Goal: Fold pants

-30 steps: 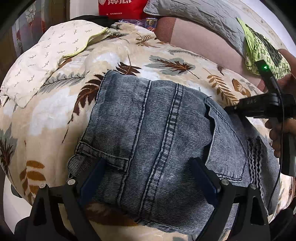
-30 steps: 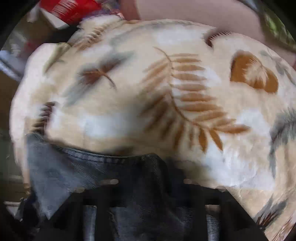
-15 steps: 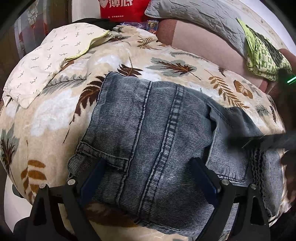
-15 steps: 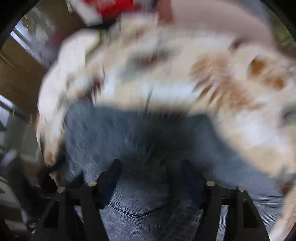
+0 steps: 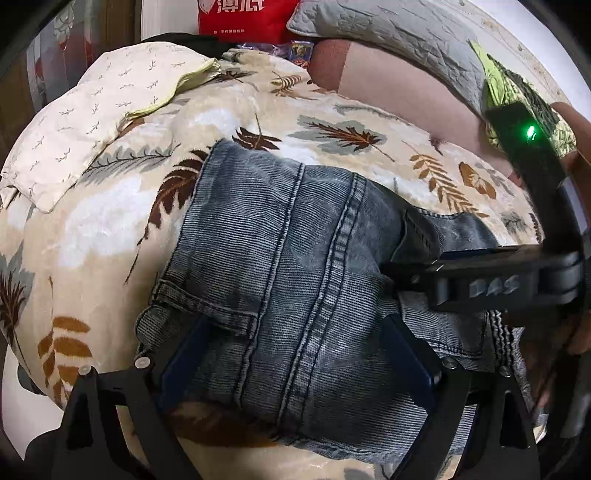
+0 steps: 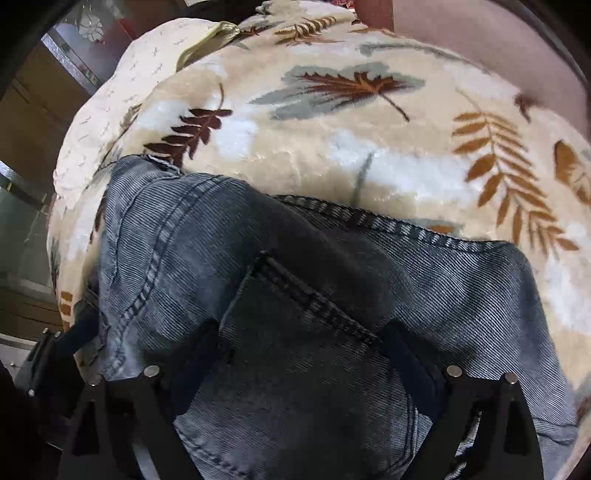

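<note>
Denim fills the foreground: faded blue-grey folded jeans (image 5: 295, 273) lie on a cream leaf-patterned plush blanket (image 5: 110, 229). The left hand-held gripper (image 5: 295, 354) is spread over their near edge; the right hand-held gripper (image 6: 299, 350) is spread above a back pocket. Their lower edge is cut off. Beyond lies a grey quilted pillow (image 5: 388, 33).

Raised letters "DAS" stand on the black body of the right gripper (image 5: 491, 286), at three o'clock in the left wrist view. At twelve o'clock, the red bag (image 5: 245, 16) shows white Chinese characters, cropped and only partly legible.
</note>
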Demonstrator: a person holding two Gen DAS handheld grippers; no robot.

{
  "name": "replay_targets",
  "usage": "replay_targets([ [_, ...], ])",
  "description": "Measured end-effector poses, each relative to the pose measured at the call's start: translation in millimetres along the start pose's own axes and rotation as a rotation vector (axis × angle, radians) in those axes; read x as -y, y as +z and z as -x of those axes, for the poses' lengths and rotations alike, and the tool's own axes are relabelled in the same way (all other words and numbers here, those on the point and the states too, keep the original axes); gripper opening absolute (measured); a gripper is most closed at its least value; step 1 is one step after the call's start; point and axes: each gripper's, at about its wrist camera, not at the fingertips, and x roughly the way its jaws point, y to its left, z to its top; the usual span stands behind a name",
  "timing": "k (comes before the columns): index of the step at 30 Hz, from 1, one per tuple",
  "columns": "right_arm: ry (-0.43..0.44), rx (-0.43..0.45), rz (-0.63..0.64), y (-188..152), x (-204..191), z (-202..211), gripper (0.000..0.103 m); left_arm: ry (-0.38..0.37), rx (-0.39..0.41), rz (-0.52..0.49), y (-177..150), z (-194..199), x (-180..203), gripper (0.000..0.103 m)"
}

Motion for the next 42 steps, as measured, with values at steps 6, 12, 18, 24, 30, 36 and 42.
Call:
replay_targets([
  [6,0.146,0.114,-0.062,4.7,-3.6,43.0,0.093,-0.007,0.054,0.062,1.5,12.1,-9.5,0.094],
  [12,0.376,0.013,-0.126,1.7,1.0,-4.8,0.102,-0.003,0.205,0.224,3.6,44.1,-43.2,0.094],
  [18,0.251,0.181,0.041,-35.4,-43.4,66.8,0.100,0.018,0.321,0.475,7.5,78.0,-98.6,0.094],
  [24,0.202,0.232,0.327,-70.4,-127.8,59.1,0.066,0.040,0.343,0.548,1.3,97.3,-126.1,0.094],
  [30,0.138,0.157,0.339,-61.8,-135.4,-5.4,0.039,0.064,0.338,0.551,-4.6,95.6,-137.0,0.094],
  [36,0.212,0.079,0.320,-62.8,-134.4,-11.8,0.020,0.033,0.294,0.590,-6.9,82.3,-145.8,0.094],
  [42,0.298,0.144,0.154,-67.8,-108.1,10.6,0.066,0.042,0.295,0.516,-6.0,80.8,-133.4,0.094],
])
